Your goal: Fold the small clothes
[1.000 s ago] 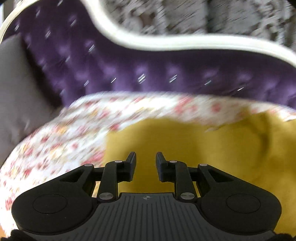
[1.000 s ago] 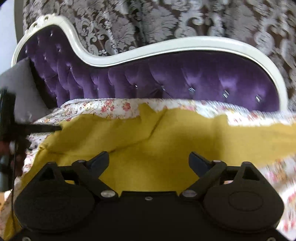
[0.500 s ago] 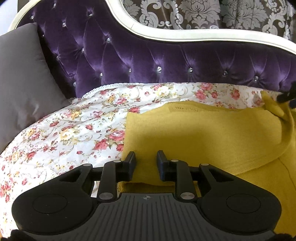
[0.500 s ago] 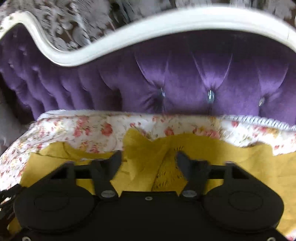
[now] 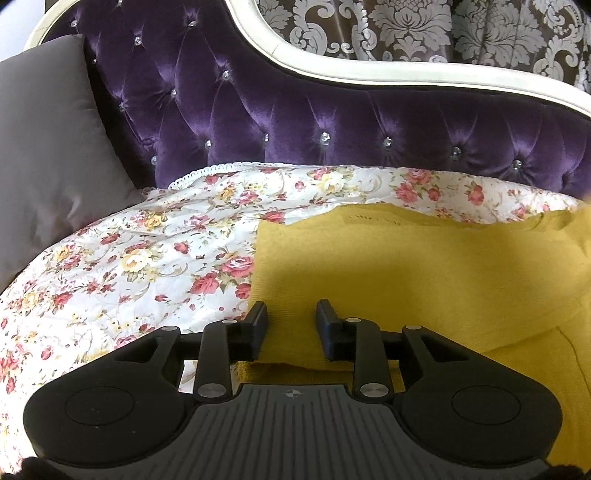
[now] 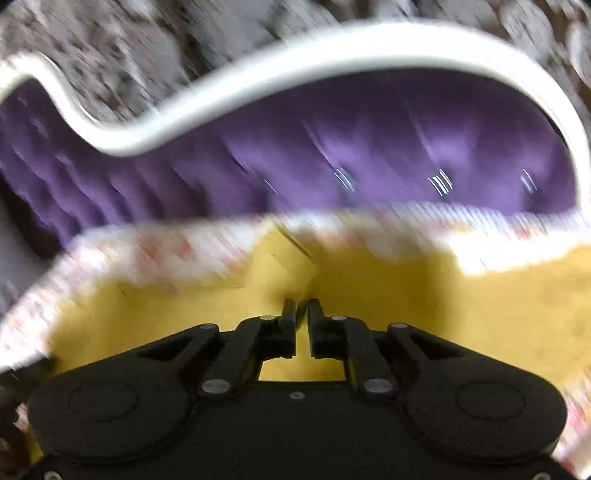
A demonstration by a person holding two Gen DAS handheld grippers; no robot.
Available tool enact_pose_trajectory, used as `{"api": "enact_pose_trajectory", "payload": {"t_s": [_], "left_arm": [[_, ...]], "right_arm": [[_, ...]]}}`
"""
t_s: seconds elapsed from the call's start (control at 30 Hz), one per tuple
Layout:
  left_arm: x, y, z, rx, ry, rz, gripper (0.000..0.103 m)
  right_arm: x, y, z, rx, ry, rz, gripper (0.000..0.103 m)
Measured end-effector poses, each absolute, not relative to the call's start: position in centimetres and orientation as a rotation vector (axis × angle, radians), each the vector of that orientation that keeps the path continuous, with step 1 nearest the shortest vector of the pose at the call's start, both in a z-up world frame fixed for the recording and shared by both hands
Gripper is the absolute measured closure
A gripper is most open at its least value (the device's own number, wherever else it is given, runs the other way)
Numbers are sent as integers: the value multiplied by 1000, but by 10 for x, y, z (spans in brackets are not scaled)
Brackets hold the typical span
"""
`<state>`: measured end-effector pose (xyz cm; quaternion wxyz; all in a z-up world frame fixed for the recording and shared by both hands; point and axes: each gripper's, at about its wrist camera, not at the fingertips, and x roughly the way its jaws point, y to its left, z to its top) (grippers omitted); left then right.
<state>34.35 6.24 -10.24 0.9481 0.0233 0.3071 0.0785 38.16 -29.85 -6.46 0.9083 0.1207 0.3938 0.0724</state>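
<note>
A mustard-yellow knit garment lies on the floral sheet, with a folded layer on top. My left gripper is partly open, its fingers standing over the garment's near left edge without pinching it. In the right wrist view, which is blurred by motion, my right gripper is shut on a raised fold of the same yellow garment, which peaks up from between the fingertips.
A purple tufted sofa back with a white frame rises behind the sheet. A grey cushion leans at the left. Patterned curtain hangs behind the sofa.
My right gripper went from wide open to shut on a fold of the yellow garment and is moving fast. My left gripper settled over the garment's left edge and held still.
</note>
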Motion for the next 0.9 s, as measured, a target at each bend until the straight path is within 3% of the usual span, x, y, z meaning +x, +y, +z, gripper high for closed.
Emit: {"api": "enact_pose_trajectory", "payload": {"t_s": [0.27,0.33,0.37,0.47,0.5,0.53,0.6,0.7,0.77,0.9], "left_arm": [[344,63,-102,44,627,162,72],[344,64,-102,41,628,166,69],[344,64,-102,38,627,172,67],[344,71,-103,-11,630,242,39],[345,76,-103,-47,637,267,27],[346,81,-103,-90,645,284,22],[347,92,-105,-179,650,264,20],[348,90,-105,-170,652,256,18],[349,85,-105,-143,655,238,18],[348,79,-96,-127,686,214,18]], "right_arm": [[380,-297,-61,264,771,180,85],[387,-287,-70,240,798,182,63],[393,-284,-76,225,821,165,60],[396,-278,-91,155,847,124,61],[395,-277,-90,134,838,119,57],[393,-279,-87,143,833,125,48],[386,-287,-81,199,808,147,36],[371,-302,-72,219,759,159,26],[362,-314,-67,233,739,159,11],[335,-350,-61,273,723,129,1]]}}
